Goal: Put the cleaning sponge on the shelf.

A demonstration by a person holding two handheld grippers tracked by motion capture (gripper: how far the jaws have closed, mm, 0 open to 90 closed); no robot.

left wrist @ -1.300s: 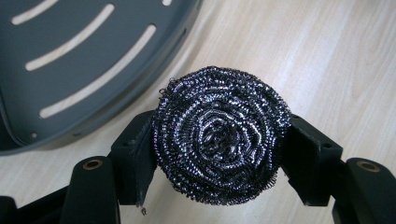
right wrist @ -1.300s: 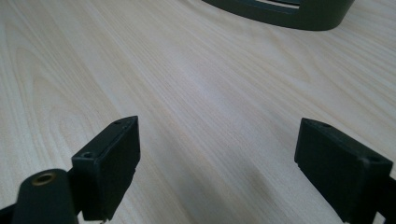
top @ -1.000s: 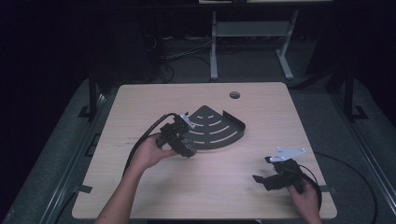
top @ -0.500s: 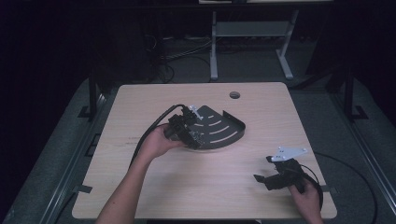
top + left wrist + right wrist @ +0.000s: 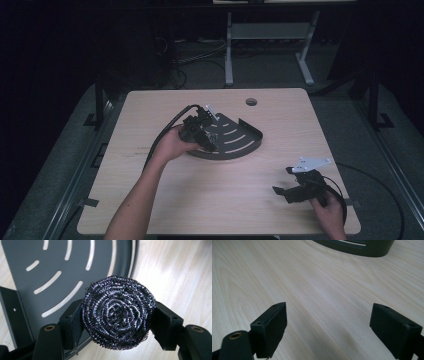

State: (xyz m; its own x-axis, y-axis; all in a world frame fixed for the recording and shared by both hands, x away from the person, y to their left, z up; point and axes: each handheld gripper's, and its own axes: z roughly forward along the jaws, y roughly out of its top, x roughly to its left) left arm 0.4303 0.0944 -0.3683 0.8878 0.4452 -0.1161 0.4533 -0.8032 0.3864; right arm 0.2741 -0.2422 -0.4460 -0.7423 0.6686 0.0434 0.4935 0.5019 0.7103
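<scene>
On the pale wooden table [image 5: 220, 200], the left gripper [image 5: 210, 142] has moved further over the dark grey slotted quarter-round metal tray [image 5: 240, 137] near the far edge. Its view shows it clamping a round steel-wool scourer [image 5: 117, 312]. The right gripper [image 5: 327, 332], jaws wide and empty, rests near the right corner.

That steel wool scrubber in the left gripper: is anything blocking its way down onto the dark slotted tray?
Nothing visible. The steel wool scrubber sits clamped in the left gripper just above the slotted tray, whose slotted floor beneath it lies bare.

right hand-held gripper [image 5: 328, 330] agape over table [image 5: 312, 290], shelf [image 5: 359, 246] beyond
</scene>
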